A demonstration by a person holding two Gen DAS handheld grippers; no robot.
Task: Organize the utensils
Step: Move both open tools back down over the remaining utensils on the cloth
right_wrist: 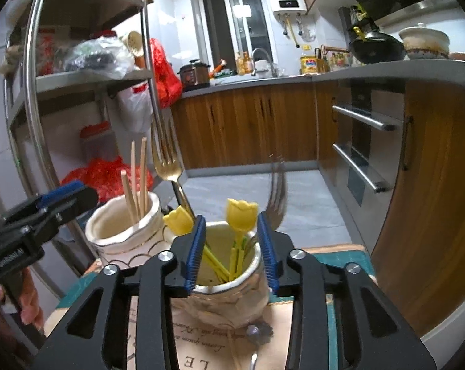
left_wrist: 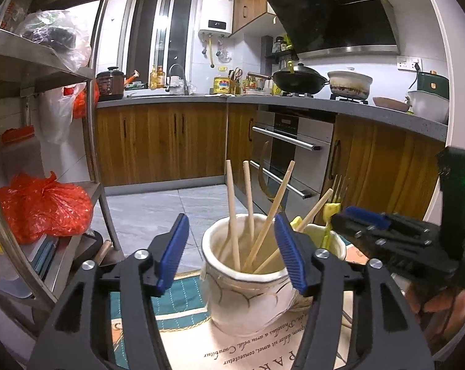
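Two white ceramic jars stand side by side on a printed mat. The left jar (left_wrist: 247, 277) (right_wrist: 124, 234) holds several wooden chopsticks (left_wrist: 232, 209) (right_wrist: 136, 182). The right jar (right_wrist: 229, 289) (left_wrist: 321, 234) holds yellow tulip-topped picks (right_wrist: 241, 212), a gold fork (right_wrist: 167, 166) and a blurred silver fork (right_wrist: 277, 191). My left gripper (left_wrist: 232, 252) is open, its jaws to either side of the left jar's mouth. My right gripper (right_wrist: 232, 246) is open above the right jar's mouth, empty. Each gripper also shows in the other's view, the right (left_wrist: 365, 219) and the left (right_wrist: 66, 197).
The mat (left_wrist: 183, 299) (right_wrist: 334, 256) covers a small table. A steel shelf rack (left_wrist: 47, 61) (right_wrist: 87, 77) with bags stands at left. Wooden kitchen cabinets (left_wrist: 158, 145), an oven (left_wrist: 291, 151) and counter lie beyond. A spoon tip (right_wrist: 253, 359) lies on the mat near me.
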